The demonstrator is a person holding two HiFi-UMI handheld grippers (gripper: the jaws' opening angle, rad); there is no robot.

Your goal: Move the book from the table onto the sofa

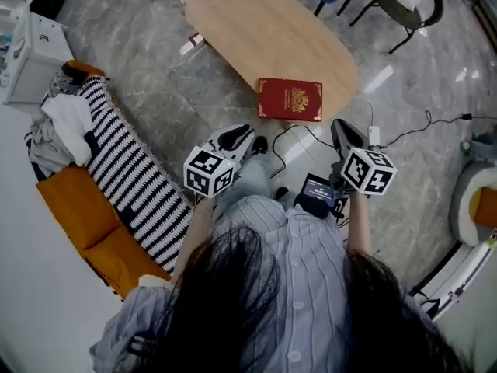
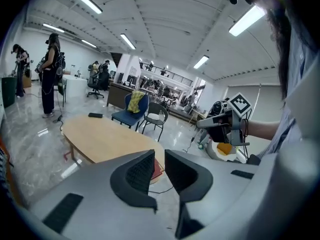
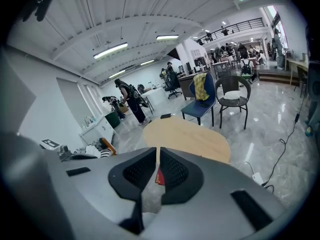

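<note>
Head view: the red book (image 1: 290, 99) is laid at the near edge of the table (image 1: 256, 29). The sofa (image 1: 78, 208) is crowded by a striped blanket (image 1: 132, 181) and clothes (image 1: 66, 123). Left gripper (image 1: 245, 135) and right gripper (image 1: 342, 127) are held closed, empty.

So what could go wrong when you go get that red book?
The book lies right at the table's near edge, so a clumsy nudge might knock it off. Cables trail on the floor beside the table; a foot could catch. The sofa already holds a striped blanket and clothes, so the book might slide.
</note>
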